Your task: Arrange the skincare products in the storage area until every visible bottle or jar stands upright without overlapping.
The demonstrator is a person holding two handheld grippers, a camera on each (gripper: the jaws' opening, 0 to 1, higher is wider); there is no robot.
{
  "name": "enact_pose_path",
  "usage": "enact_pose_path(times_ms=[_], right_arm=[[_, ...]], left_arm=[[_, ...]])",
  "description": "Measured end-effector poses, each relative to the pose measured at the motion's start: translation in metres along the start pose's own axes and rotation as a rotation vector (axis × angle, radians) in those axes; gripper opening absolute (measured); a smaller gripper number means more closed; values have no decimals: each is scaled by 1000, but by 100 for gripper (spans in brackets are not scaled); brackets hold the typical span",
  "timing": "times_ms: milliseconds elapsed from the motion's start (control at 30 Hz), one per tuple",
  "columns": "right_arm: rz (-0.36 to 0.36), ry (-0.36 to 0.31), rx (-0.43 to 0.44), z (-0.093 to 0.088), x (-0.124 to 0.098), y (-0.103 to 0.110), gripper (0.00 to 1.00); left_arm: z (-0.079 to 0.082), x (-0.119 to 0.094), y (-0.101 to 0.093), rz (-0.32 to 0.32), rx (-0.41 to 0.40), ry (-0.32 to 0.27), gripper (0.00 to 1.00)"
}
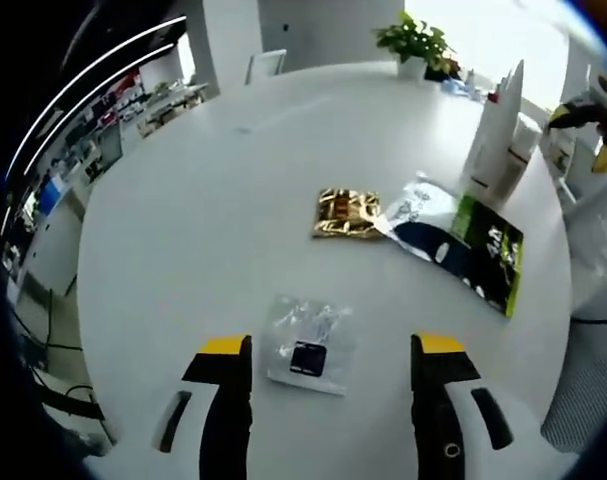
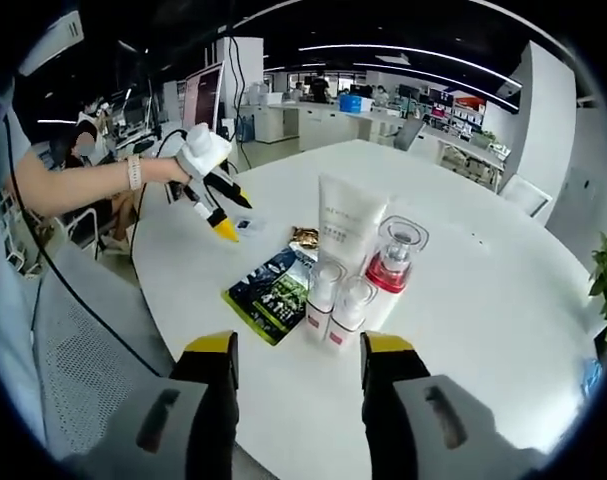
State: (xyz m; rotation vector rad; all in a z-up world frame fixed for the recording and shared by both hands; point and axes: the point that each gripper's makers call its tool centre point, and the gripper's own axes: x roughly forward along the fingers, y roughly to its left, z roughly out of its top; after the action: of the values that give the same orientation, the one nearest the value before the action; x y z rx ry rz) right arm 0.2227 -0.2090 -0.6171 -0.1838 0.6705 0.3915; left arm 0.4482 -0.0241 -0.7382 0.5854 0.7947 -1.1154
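- Left gripper [image 1: 331,352]: jaws wide apart, hovering over a small clear sachet [image 1: 308,345] that lies flat on the white table [image 1: 203,200]; nothing held.
- Beyond it, lying flat: gold sachet [image 1: 347,213], silver pouch [image 1: 419,206] just beside it, dark green packet [image 1: 483,252] partly under the pouch.
- Right gripper [image 2: 299,362]: jaws apart, empty, low and just short of the bottles.
- Standing upright in a tight cluster (touching or merely close, cannot tell): white tube [image 2: 349,228], red-banded bottle [image 2: 393,268], two small clear-capped bottles [image 2: 323,300] in front.
- Green packet flat to their left in the right gripper view, gold sachet behind it.
- Other gripper at table's far edge, in a hand [image 2: 199,152].
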Motion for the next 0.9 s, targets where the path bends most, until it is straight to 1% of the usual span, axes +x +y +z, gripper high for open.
enact_pose_path(times_ms=[167,300,467,500,567,633,767,900], right_arm=[[11,3,5,0,2,2,48],[15,4,11,0,2,1,50],[9,3,13,1,3,-1,49],[8,-1,12,2,3,-1,49],[14,1,20,1,3,-1,48],[7,6,16,0,3,-2,48],[6,4,24,0,4,-2,48],[3,3,24,-1,3,-3,47]], left_arm=[[-1,6,5,-6,-1,21,60],[-3,10,7,-11,9,39,59],[-6,15,10,-22,19,67,57],[-5,14,10,-28,13,60,57],[-4,14,10,-30,17,66,56],[-4,16,7,-52,7,71,54],[-4,16,8,-53,22,77,54],[-6,14,8,-58,31,97,48]])
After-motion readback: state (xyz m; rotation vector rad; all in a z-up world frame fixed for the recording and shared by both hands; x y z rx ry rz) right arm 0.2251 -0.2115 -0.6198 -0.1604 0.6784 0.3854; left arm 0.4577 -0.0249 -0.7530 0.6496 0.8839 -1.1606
